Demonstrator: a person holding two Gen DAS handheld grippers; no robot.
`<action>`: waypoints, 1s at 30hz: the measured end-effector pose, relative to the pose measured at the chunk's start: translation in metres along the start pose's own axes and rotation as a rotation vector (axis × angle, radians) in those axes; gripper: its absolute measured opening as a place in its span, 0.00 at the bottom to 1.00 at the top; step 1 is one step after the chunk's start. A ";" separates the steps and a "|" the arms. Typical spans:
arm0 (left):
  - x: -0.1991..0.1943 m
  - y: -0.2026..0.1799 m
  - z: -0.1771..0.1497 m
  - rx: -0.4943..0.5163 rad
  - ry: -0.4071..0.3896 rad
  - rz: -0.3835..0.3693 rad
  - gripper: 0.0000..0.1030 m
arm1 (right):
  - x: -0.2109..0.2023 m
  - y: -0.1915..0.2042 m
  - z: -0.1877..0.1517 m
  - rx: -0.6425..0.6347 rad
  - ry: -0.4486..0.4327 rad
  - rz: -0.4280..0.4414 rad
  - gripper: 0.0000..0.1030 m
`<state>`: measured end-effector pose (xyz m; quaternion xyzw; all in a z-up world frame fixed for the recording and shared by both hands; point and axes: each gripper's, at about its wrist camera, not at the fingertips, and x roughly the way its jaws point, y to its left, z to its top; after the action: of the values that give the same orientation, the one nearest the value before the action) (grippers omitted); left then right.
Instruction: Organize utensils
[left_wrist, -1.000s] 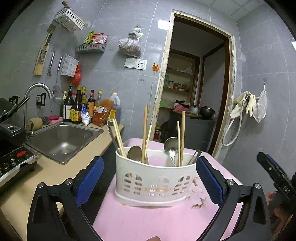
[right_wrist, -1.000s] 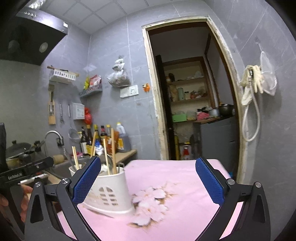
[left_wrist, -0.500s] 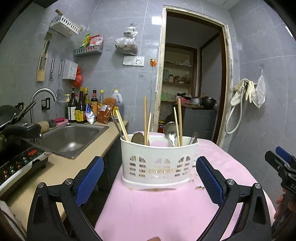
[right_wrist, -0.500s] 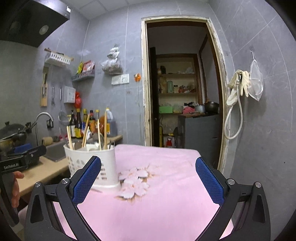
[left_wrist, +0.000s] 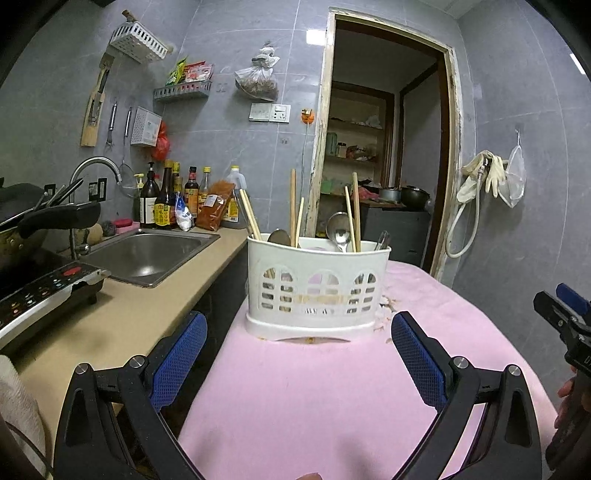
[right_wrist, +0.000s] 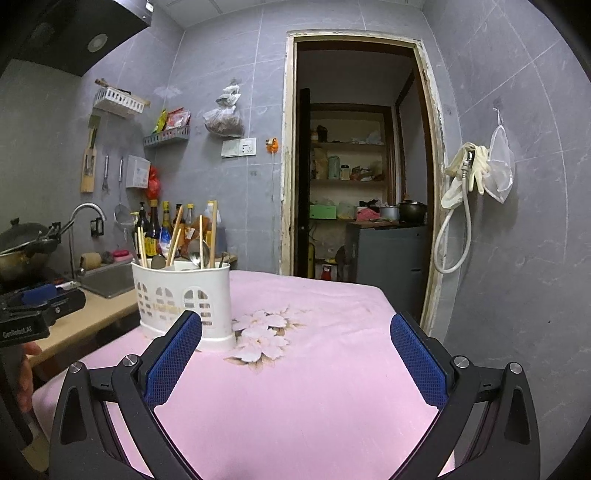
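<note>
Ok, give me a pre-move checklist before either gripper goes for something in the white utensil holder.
1. Left gripper open and empty: ok.
2. Right gripper open and empty: ok.
3. White utensil holder upright on the pink tablecloth: ok.
4. Holder lined up ahead of the left gripper: ok. It sits off to the left of the right gripper: not ok for a straight reach.
5. Chopsticks and spoon stand above the rim, reachable from the top: ok.
6. How the utensils are sorted among the compartments: cannot tell, the wall hides the inside.
</note>
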<state>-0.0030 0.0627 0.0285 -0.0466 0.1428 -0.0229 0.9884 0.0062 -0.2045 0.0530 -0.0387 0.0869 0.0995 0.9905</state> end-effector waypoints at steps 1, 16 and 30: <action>-0.001 -0.001 -0.002 0.000 0.000 -0.002 0.95 | -0.001 0.001 -0.002 0.000 0.001 -0.004 1.00; -0.002 -0.013 -0.013 0.030 -0.021 -0.002 0.95 | -0.005 -0.004 -0.014 0.037 0.024 -0.034 1.00; 0.002 -0.010 -0.015 0.028 -0.014 0.017 0.95 | -0.003 -0.005 -0.015 0.037 0.028 -0.040 1.00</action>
<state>-0.0054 0.0509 0.0142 -0.0317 0.1358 -0.0164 0.9901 0.0019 -0.2118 0.0388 -0.0237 0.1019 0.0776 0.9915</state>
